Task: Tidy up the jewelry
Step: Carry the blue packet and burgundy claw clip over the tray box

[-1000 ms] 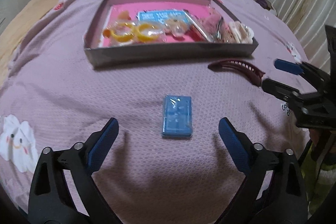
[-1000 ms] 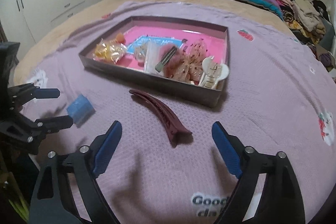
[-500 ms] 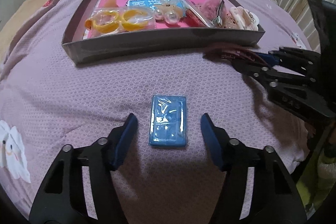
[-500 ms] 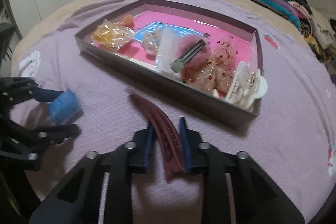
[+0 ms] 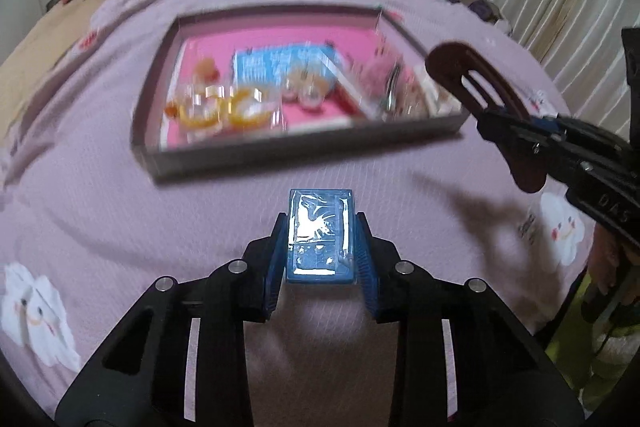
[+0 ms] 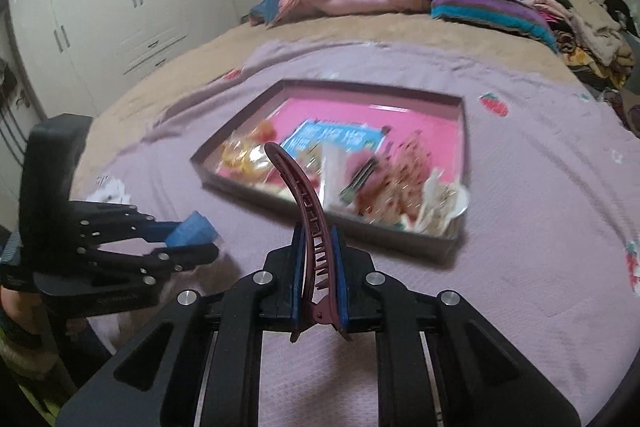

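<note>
1. Holding the small flat blue plastic case wrapped in clear film (image 5: 320, 235), my left gripper (image 5: 320, 259) has its blue pads pressed against the case's two long sides, so it is clamped flat and level. I judge that grip keeps the slick film from sliding out. The case hangs above the mauve textured bedspread (image 5: 100, 195), short of the tray.

2. Ahead lies the shallow rectangular grey-walled tray with a pink floor (image 5: 256, 157). It is blurred in both views, but I can make out yellow ring-shaped pieces in a clear packet (image 5: 224, 107) at its left, a pale blue printed card (image 5: 280, 63) in the middle, and pinkish bagged items at the right. I judge it is the collecting place, since the jewellery already sits there.

3. My right gripper (image 6: 316, 279) is closed on the long curved maroon plastic hair claw (image 6: 304, 203) near its hinge end, with the teeth pointing forward and the curved tip rising towards the tray. Gripping the thick end seems sensible: it leaves the long body free to go in first.

4. Both pieces are lifted off the bedspread, near the tray's front wall, not yet inside.
</note>
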{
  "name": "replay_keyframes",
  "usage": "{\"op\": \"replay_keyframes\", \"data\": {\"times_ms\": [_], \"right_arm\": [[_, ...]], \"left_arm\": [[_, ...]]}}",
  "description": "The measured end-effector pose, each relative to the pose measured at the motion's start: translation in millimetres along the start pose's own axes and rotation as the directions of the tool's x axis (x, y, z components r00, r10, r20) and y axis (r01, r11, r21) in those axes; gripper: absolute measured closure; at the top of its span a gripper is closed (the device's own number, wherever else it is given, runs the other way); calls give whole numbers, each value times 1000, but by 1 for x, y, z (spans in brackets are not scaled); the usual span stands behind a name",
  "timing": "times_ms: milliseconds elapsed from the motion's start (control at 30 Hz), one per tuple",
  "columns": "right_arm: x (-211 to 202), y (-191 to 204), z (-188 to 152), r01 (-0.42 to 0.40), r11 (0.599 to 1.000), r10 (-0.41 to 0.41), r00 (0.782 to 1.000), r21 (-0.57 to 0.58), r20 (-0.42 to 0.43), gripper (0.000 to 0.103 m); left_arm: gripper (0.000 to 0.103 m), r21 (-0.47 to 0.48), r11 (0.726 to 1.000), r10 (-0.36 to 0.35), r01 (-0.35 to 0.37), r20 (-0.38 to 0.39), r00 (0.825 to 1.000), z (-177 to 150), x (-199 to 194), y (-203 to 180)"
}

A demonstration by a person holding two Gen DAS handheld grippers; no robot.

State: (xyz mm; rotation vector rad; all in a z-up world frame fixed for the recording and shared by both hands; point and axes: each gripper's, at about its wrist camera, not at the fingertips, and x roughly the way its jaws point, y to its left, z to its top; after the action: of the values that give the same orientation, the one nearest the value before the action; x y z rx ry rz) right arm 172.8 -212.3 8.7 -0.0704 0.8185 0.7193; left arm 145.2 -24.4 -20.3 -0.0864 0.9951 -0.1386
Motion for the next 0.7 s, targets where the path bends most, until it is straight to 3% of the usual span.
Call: {"op": "replay_keyframes", "data": {"times_ms": [233, 700], "right_arm": [[-11, -17, 19, 42, 998, -44, 998, 37, 41, 91], [-9, -39, 52, 64, 994, -72, 994, 92, 84, 91]], "left_arm": [[79, 14, 1000, 4, -5, 54, 999, 36, -10, 0], [79, 14, 1000, 10, -11, 83, 996, 81, 0, 5]]}}
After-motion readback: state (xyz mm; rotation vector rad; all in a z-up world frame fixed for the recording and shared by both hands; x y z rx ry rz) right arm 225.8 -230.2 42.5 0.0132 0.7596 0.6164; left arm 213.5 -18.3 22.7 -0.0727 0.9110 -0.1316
